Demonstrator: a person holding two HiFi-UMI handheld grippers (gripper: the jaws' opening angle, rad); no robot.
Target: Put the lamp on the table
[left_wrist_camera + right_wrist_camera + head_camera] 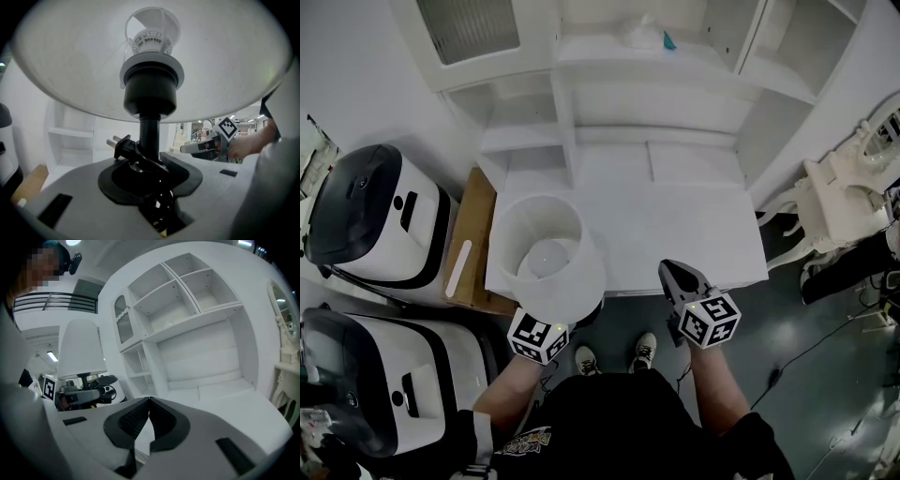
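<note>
The left gripper (pixel 150 180) is gripping the lamp (pixel 546 248) low on its black stem (pixel 150 133). Its jaws are pressing in from either side, and the black cord (pixel 140 159) is winding round the stem just above them, with the plug (pixel 119 145) sticking out to one side. The lamp is standing upright in that grip, long axis vertical, and its white shade (pixel 70 61) is spreading wide overhead. Its base is hiding below the jaws, so I cannot tell how far it is hanging above the surface. Just to the right, and apart from the lamp, the right gripper (pixel 675 274) is hovering with its jaws pressed together on nothing. From the head view, the shade is overlapping the front left corner of the white table (pixel 675 225), so the open tabletop is lying ahead and to the right of the held lamp. The setting-down is therefore falling to the left hand alone, probably as a short carry forward and inward before lowering straight down. Farther back, the white shelving (pixel 656 94) is rising from the rear of the table, limiting how deep the lamp can go.
</note>
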